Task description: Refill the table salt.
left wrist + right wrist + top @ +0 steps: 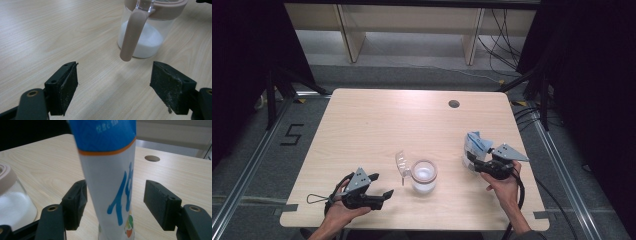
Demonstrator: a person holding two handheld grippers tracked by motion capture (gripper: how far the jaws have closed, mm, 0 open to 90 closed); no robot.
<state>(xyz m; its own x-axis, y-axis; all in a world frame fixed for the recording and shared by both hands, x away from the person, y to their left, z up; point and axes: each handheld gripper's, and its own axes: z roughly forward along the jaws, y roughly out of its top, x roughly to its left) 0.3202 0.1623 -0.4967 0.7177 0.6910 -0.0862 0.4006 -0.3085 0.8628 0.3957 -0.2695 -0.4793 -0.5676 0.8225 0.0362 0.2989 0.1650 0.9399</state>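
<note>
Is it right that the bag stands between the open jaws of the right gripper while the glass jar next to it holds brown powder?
Not quite: the powder in the glass jar is white, not brown; only its rim and handle are brownish, as the left gripper view shows. The rest holds: the bag stands between the open jaws of the right gripper.

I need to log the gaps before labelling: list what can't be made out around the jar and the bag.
- Bag top: cut off by the upper edge in the right gripper view; its print is too small in the high view.
- Jar mouth: cut off by the upper edge in the left gripper view.
- Bag base: cut off by the lower edge in the right gripper view, so its contact with the table is unclear.
</note>
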